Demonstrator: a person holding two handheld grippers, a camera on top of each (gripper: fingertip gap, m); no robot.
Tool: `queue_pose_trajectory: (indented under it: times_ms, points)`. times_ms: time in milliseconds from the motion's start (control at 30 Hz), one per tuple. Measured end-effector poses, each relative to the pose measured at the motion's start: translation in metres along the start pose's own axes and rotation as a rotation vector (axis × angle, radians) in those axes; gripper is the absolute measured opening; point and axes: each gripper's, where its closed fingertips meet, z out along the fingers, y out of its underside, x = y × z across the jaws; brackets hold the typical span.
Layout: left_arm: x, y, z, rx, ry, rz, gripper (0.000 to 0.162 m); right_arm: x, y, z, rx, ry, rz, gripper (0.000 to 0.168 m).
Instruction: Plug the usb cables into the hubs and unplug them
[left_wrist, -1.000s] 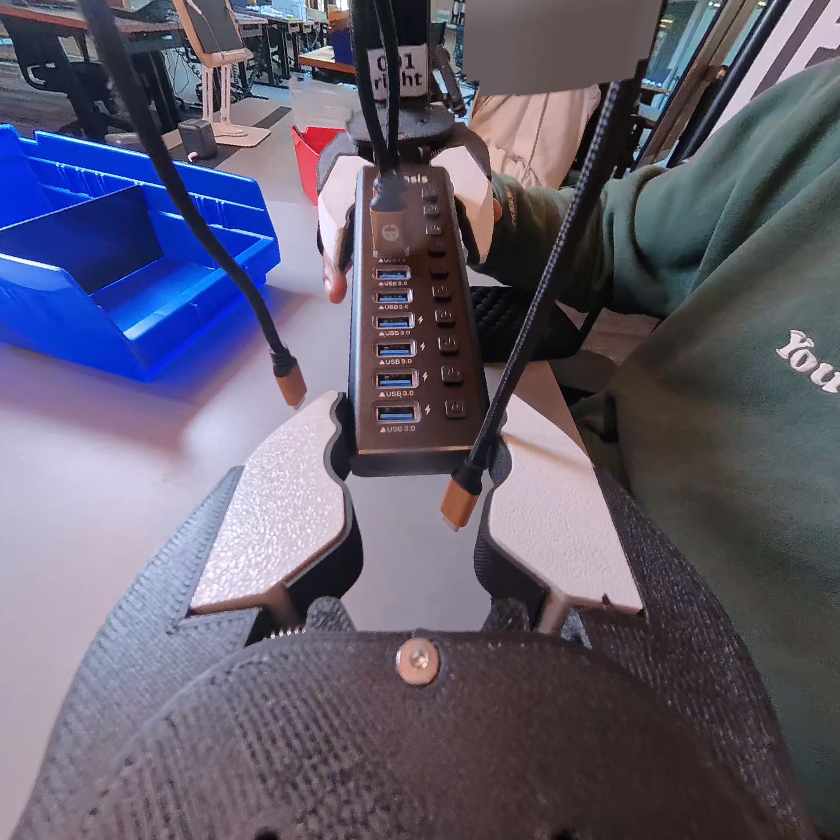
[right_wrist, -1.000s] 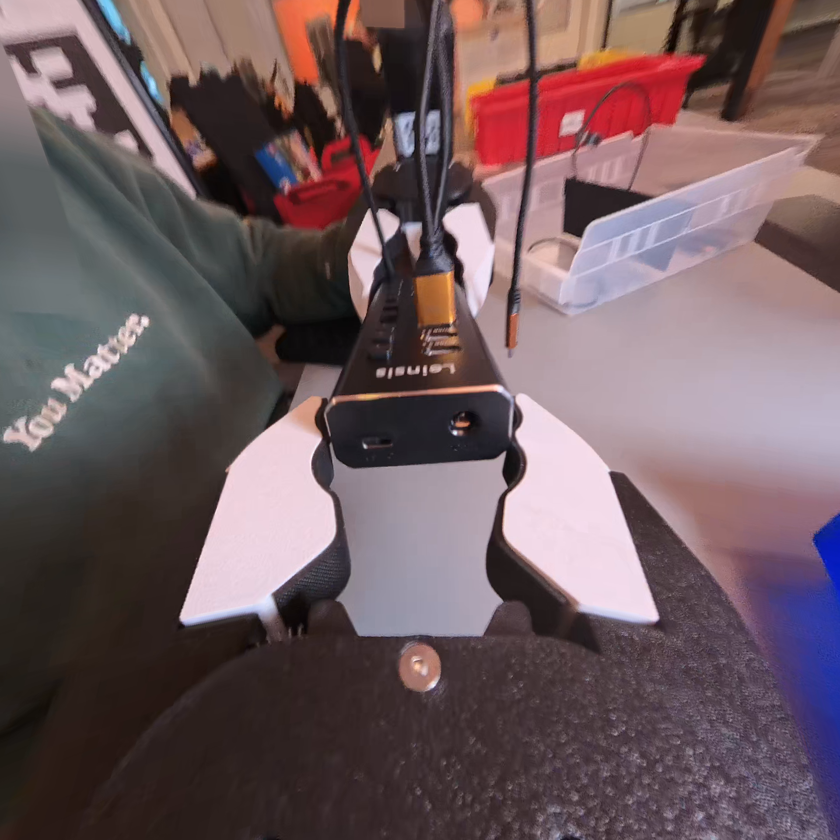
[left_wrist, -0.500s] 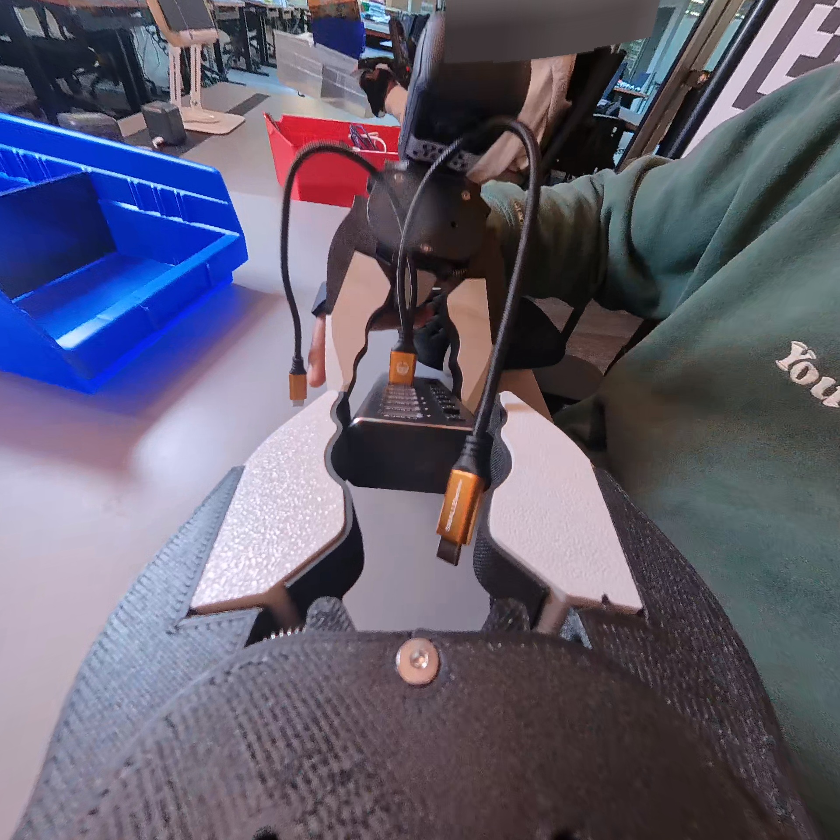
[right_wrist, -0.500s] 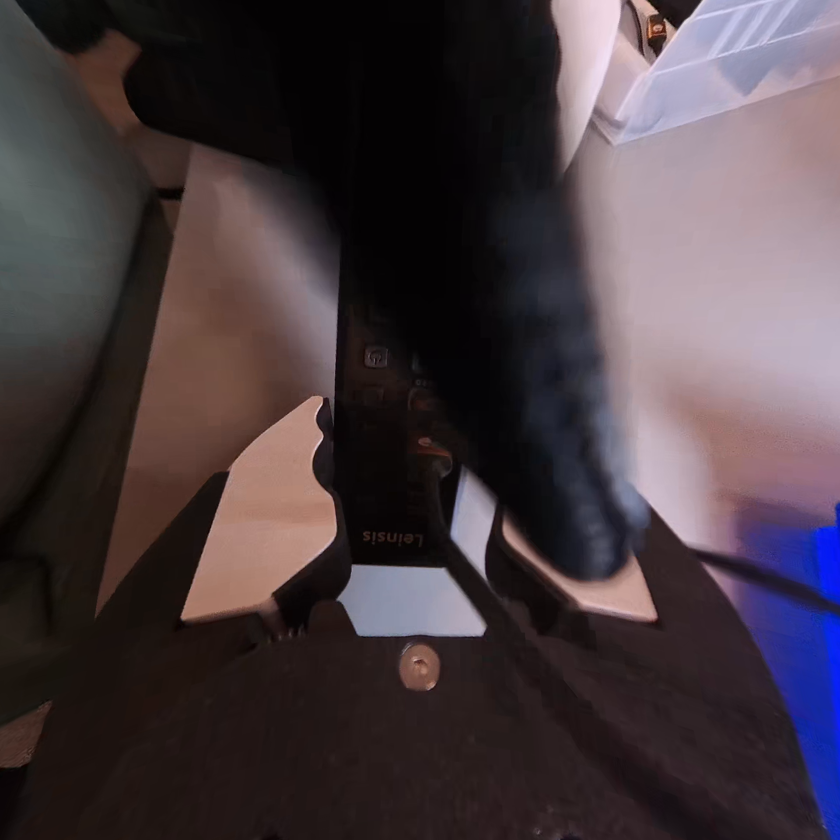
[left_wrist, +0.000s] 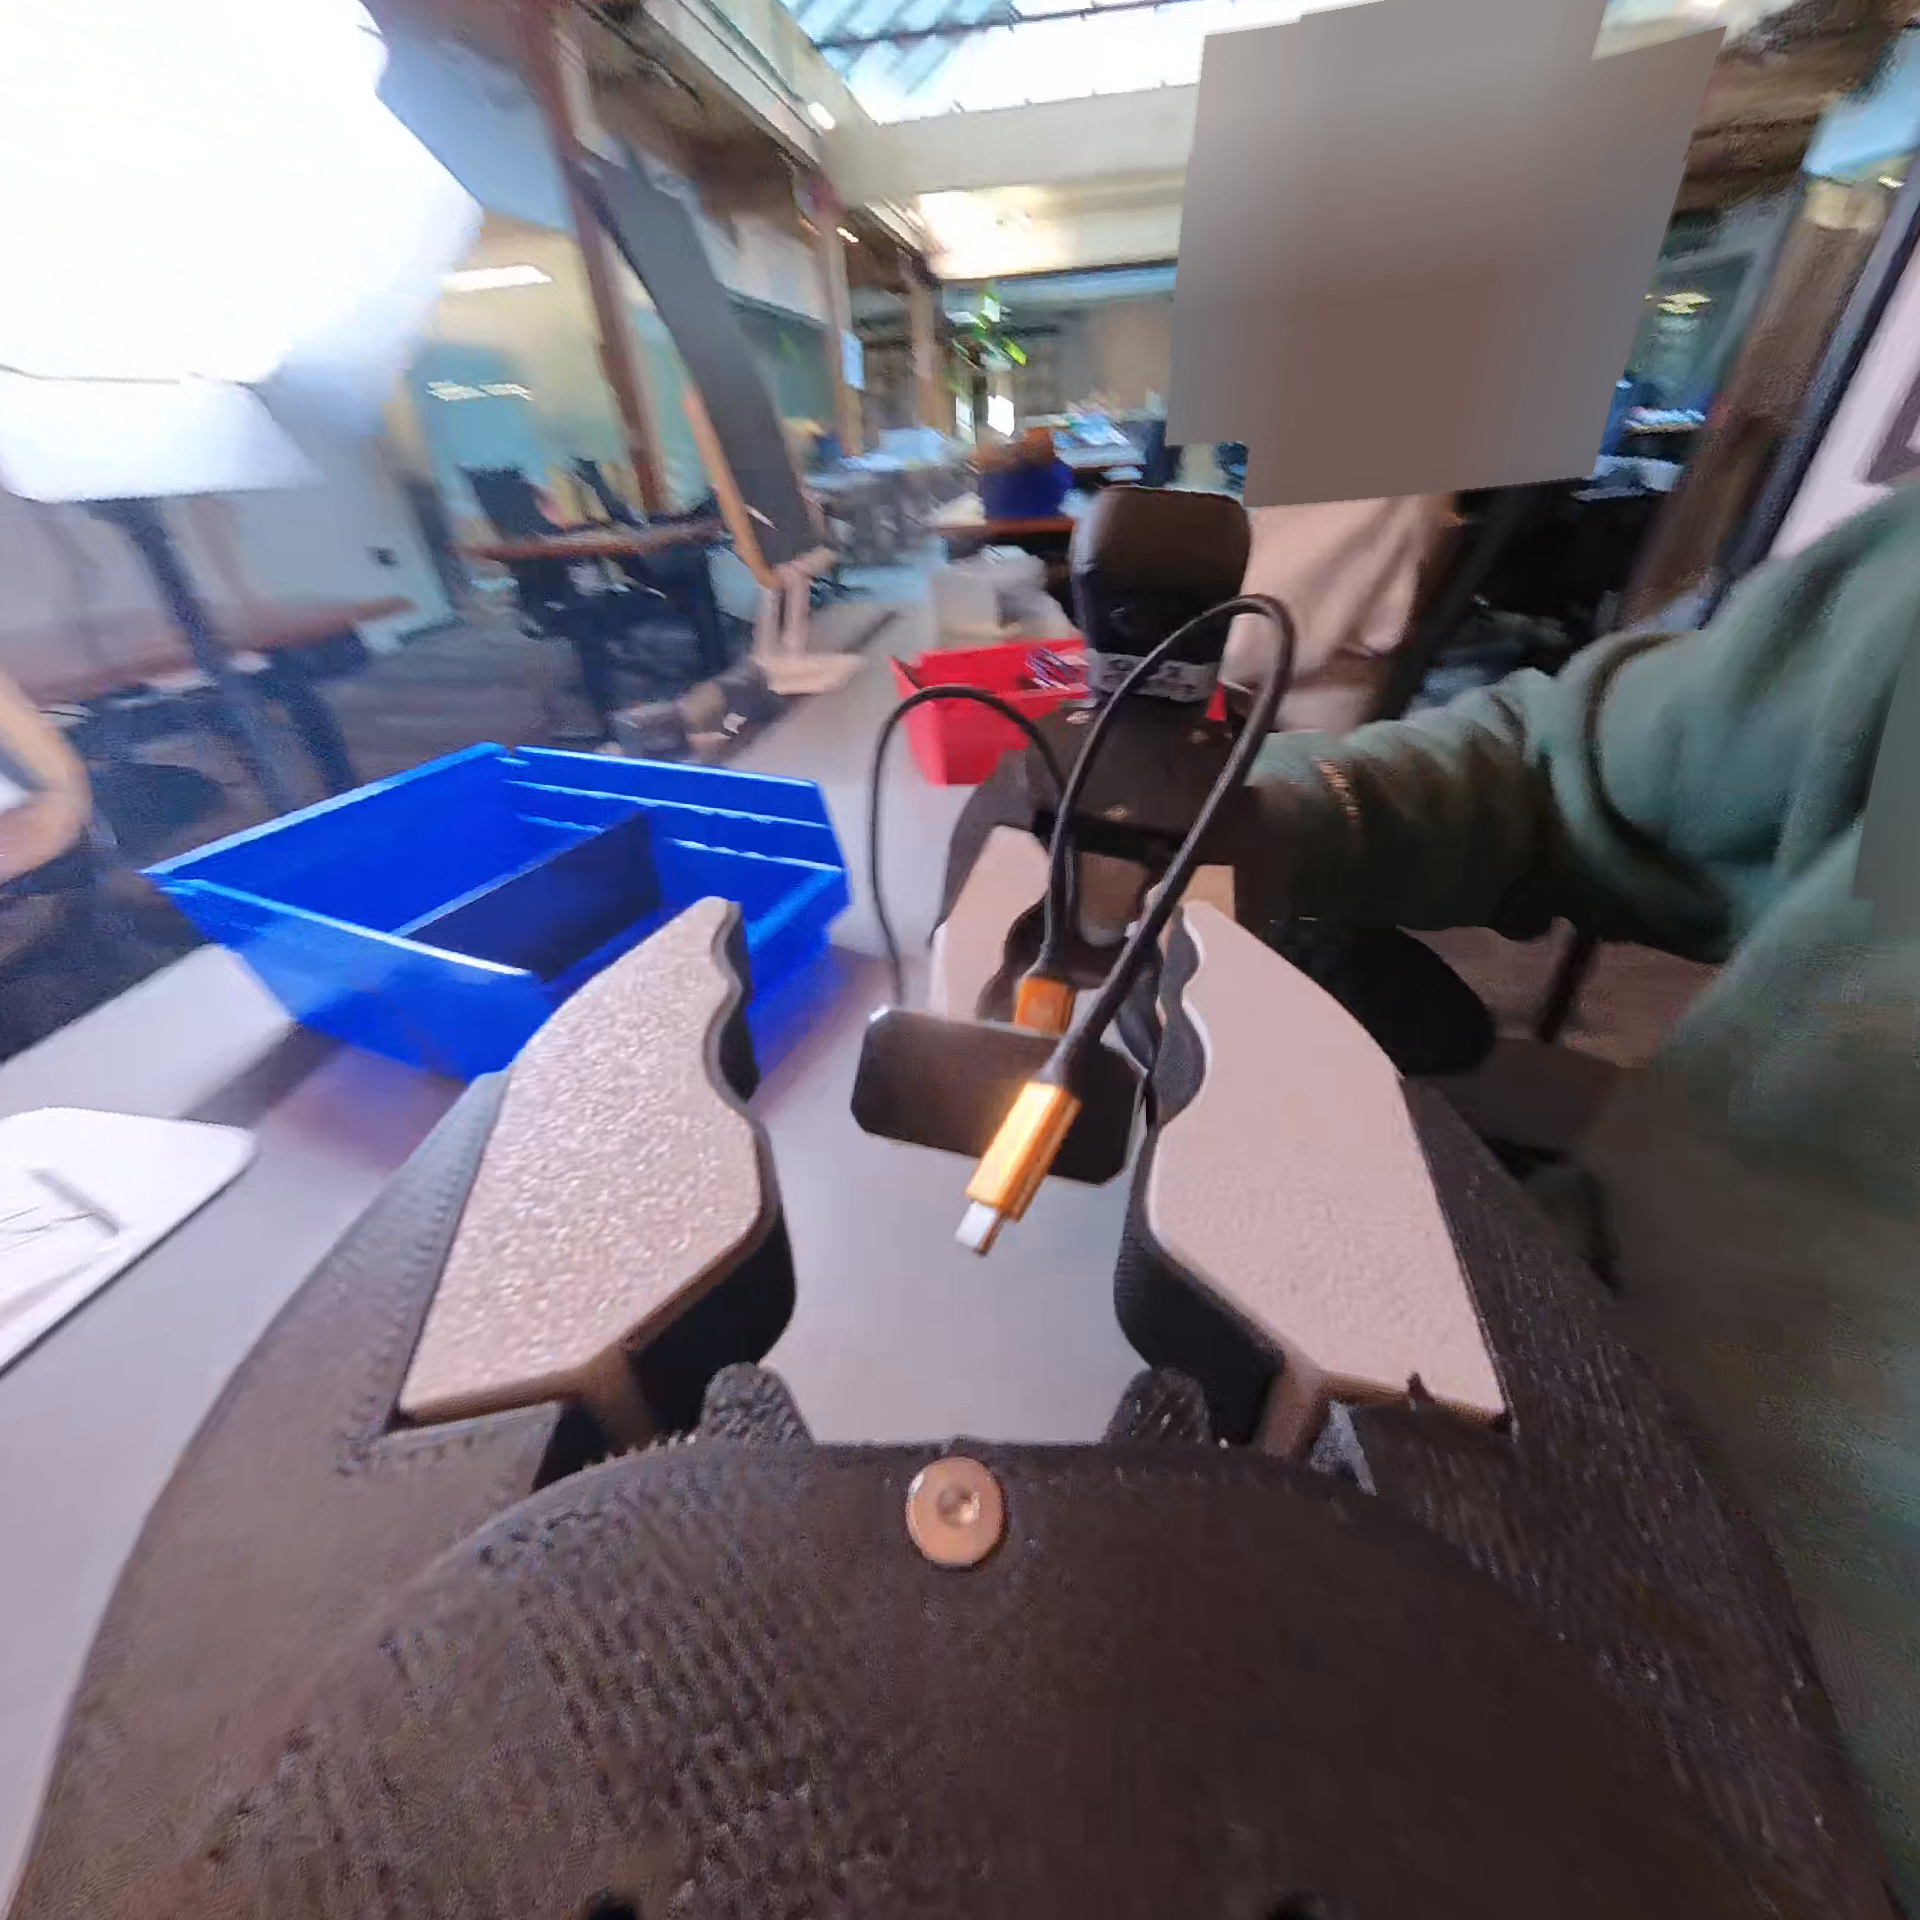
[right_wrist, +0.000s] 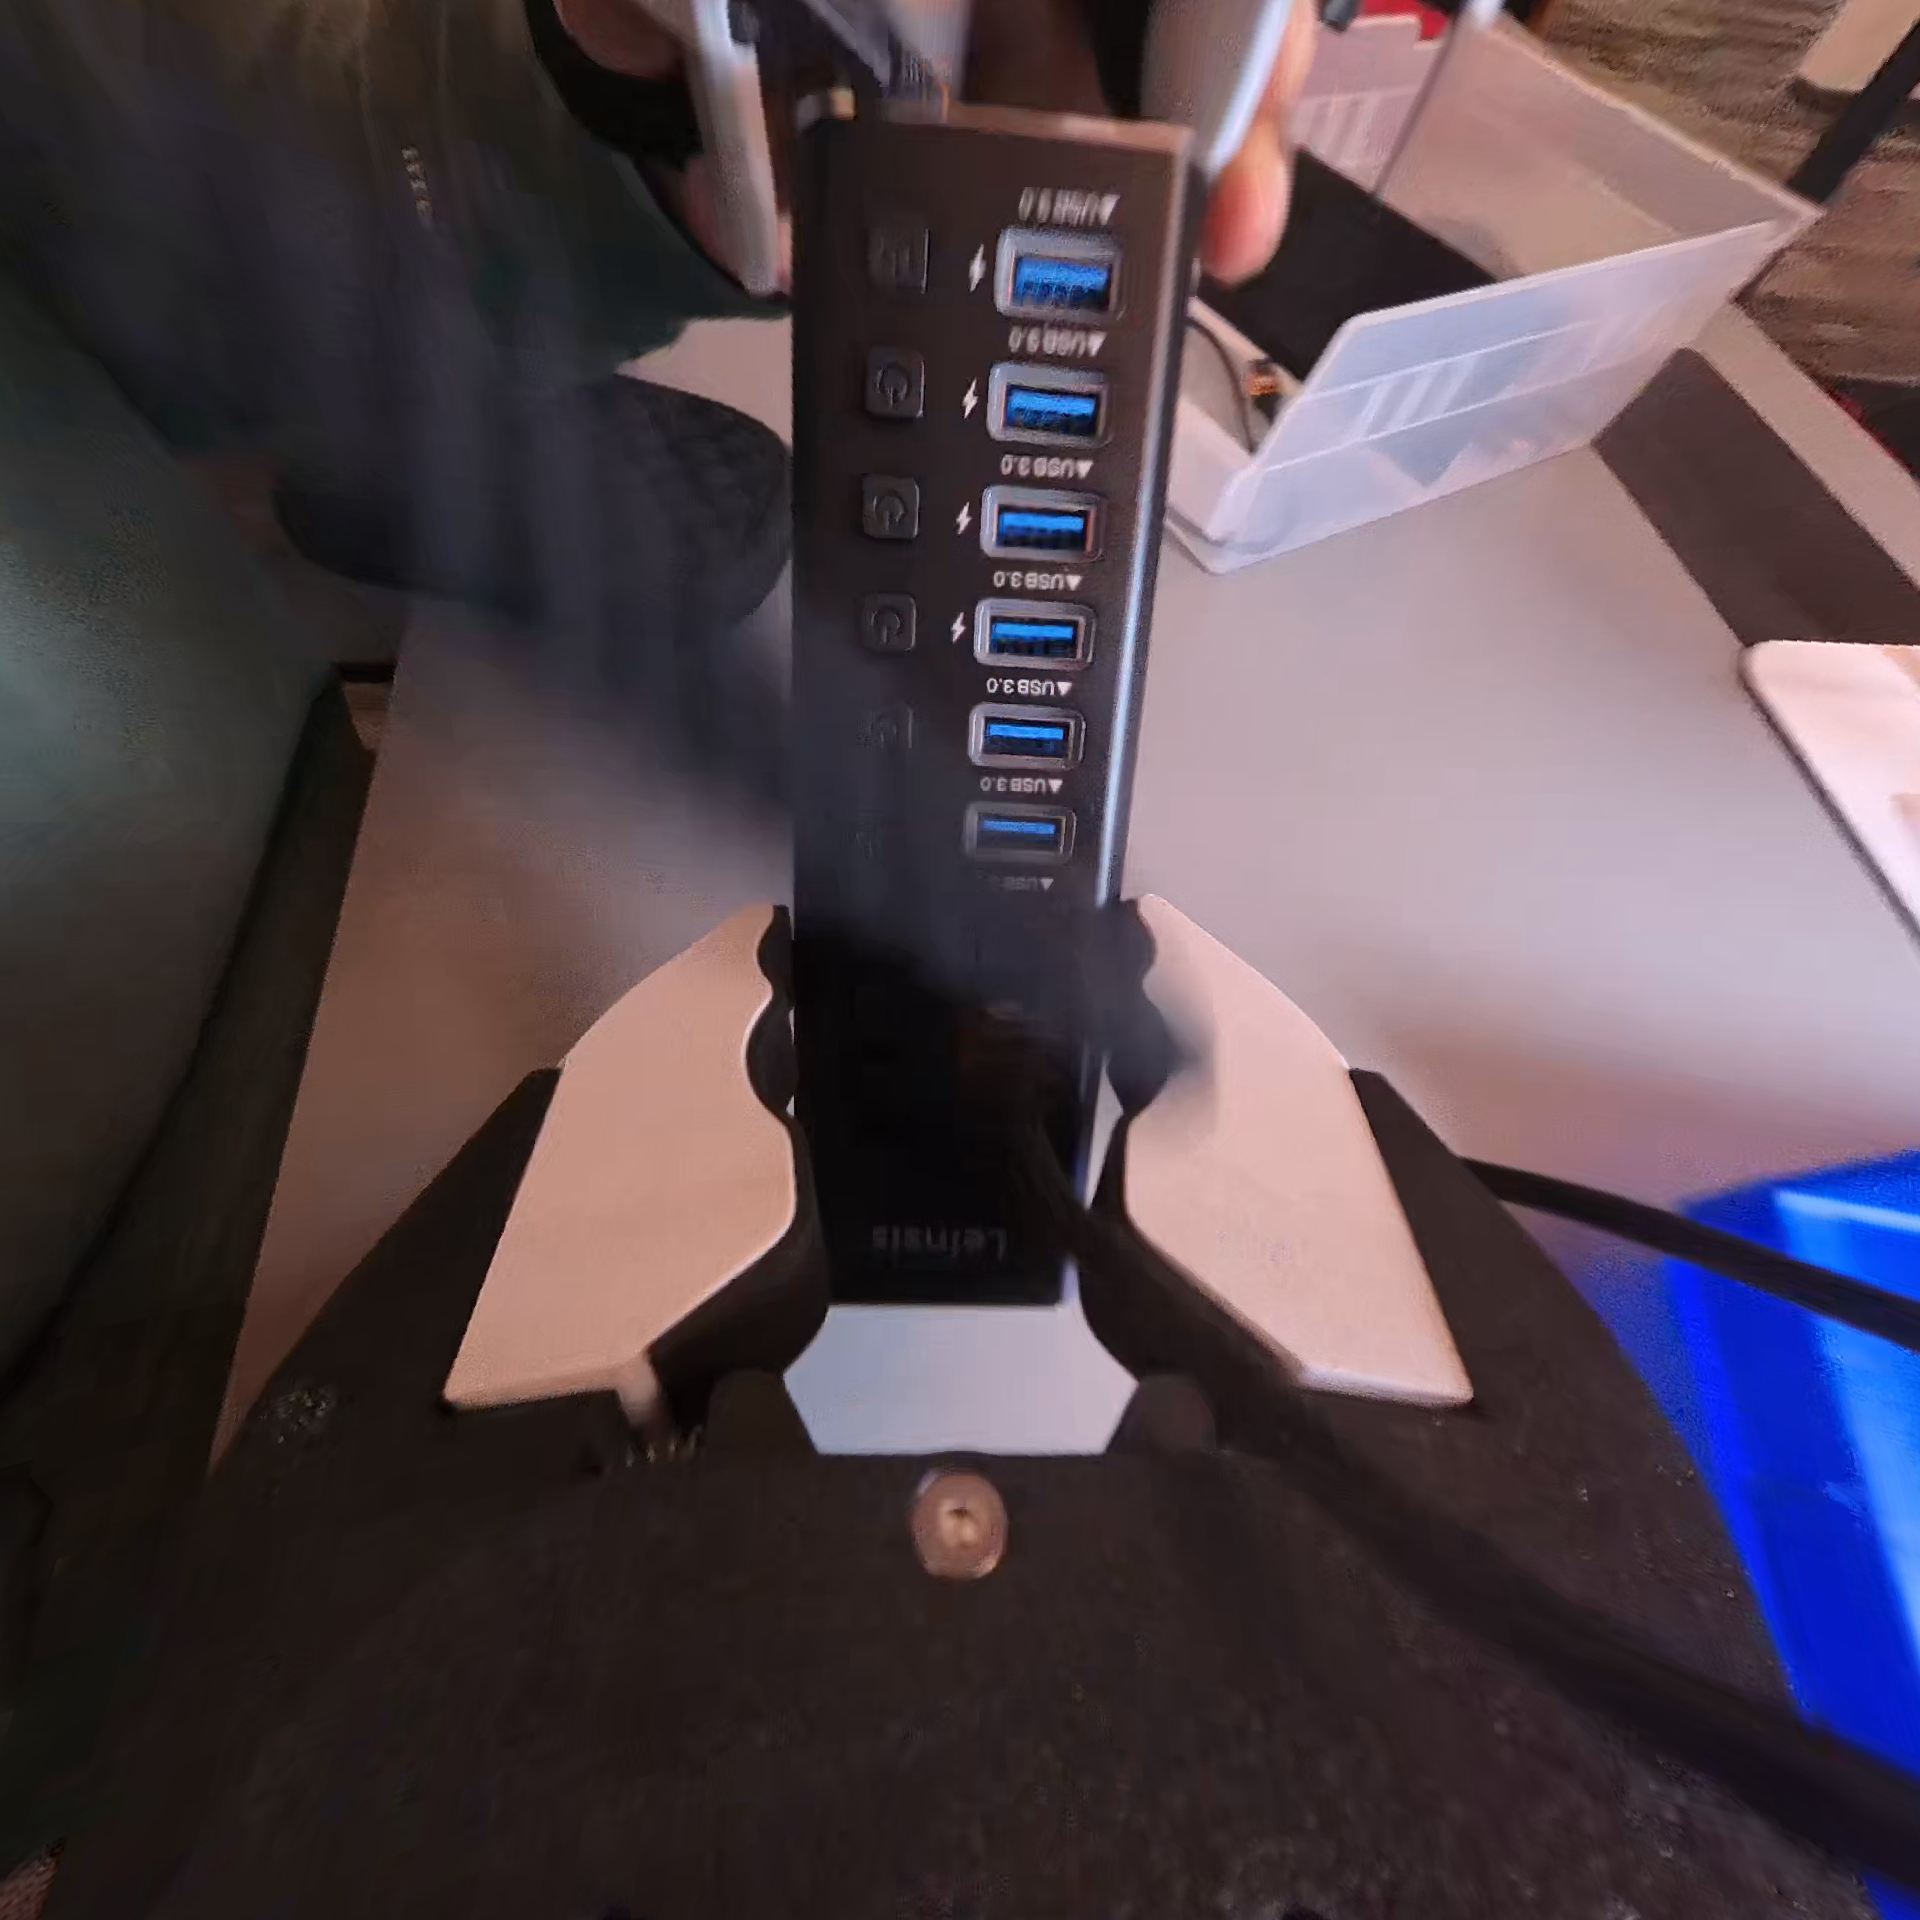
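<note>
right fingers (right_wrist: 956, 1039) clamp hub (right_wrist: 987, 499) | left fingers (left_wrist: 956, 1049) spread, clear of hub end | table edge (right_wrist: 312, 1039) nearby

The hub (right_wrist: 940, 623) is black with a row of blue ports; the cable plugs (left_wrist: 1018, 1153) are orange on black cords. Blue bin (left_wrist: 499, 883), red bin (left_wrist: 956, 717) – both plain. The sleeve (left_wrist: 1558, 810) is dark green, the counter (right_wrist: 1403, 779) pale grey, each gripper's fingers (left_wrist: 613, 1164) speckled white – set in textured black.
</note>
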Motion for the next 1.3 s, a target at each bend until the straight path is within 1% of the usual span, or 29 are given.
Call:
queue_pose_trajectory:
  times_ms: [33, 67, 133, 233, 333, 433, 500, 600, 667, 767, 867, 933, 1000, 1033, 1133, 1200, 1300]
  points:
    - [-0.008, -0.006, -0.008, 0.025, -0.038, -0.005, 0.078, 0.010, -0.002, -0.012, -0.015, 0.026, -0.001, 0.059]
    - [-0.016, -0.012, -0.016, 0.058, -0.077, -0.013, 0.075, 0.022, -0.002, -0.025, -0.052, 0.051, -0.003, 0.059]
    - [-0.033, -0.017, -0.030, 0.123, -0.154, -0.050, 0.063, 0.056, -0.001, -0.053, -0.152, 0.116, -0.039, 0.059]
    - [-0.046, -0.001, -0.033, 0.147, -0.176, -0.152, 0.058, 0.127, -0.002, -0.097, -0.330, 0.252, -0.078, 0.059]
    - [-0.046, 0.027, -0.025, 0.081, -0.168, -0.203, 0.057, 0.203, 0.001, -0.137, -0.503, 0.368, -0.087, 0.059]
    - [-0.042, 0.054, -0.015, -0.023, -0.159, -0.175, 0.056, 0.278, 0.021, -0.163, -0.663, 0.469, -0.071, 0.059]
    - [-0.039, 0.065, -0.010, -0.076, -0.152, -0.140, 0.056, 0.320, 0.042, -0.171, -0.744, 0.501, -0.033, 0.060]
    - [-0.036, 0.081, -0.006, -0.139, -0.149, -0.102, 0.053, 0.363, 0.080, -0.169, -0.854, 0.471, 0.015, 0.059]
    - [-0.035, 0.092, -0.004, -0.176, -0.146, -0.086, 0.052, 0.380, 0.103, -0.161, -0.911, 0.426, 0.048, 0.059]
    - [-0.036, 0.106, -0.001, -0.218, -0.136, -0.081, 0.049, 0.390, 0.136, -0.142, -0.967, 0.318, 0.108, 0.059]
    - [-0.037, 0.117, 0.000, -0.244, -0.118, -0.104, 0.048, 0.387, 0.162, -0.121, -0.982, 0.203, 0.161, 0.059]
    - [-0.039, 0.122, -0.001, -0.253, -0.113, -0.120, 0.047, 0.381, 0.179, -0.112, -1.021, 0.133, 0.204, 0.059]
    - [-0.042, 0.125, -0.001, -0.258, -0.111, -0.139, 0.047, 0.384, 0.190, -0.111, -1.061, 0.139, 0.175, 0.060]
    - [-0.043, 0.126, -0.001, -0.258, -0.110, -0.150, 0.047, 0.386, 0.193, -0.113, -1.079, 0.149, 0.169, 0.056]
    - [-0.043, 0.127, -0.002, -0.255, -0.104, -0.165, 0.047, 0.391, 0.187, -0.126, -1.067, 0.203, 0.181, 0.066]
    - [-0.042, 0.126, -0.001, -0.252, -0.103, -0.157, 0.047, 0.392, 0.171, -0.138, -1.018, 0.248, 0.183, 0.066]
    - [-0.042, 0.122, -0.001, -0.256, -0.124, -0.142, 0.046, 0.386, 0.139, -0.164, -0.948, 0.364, 0.155, 0.066]
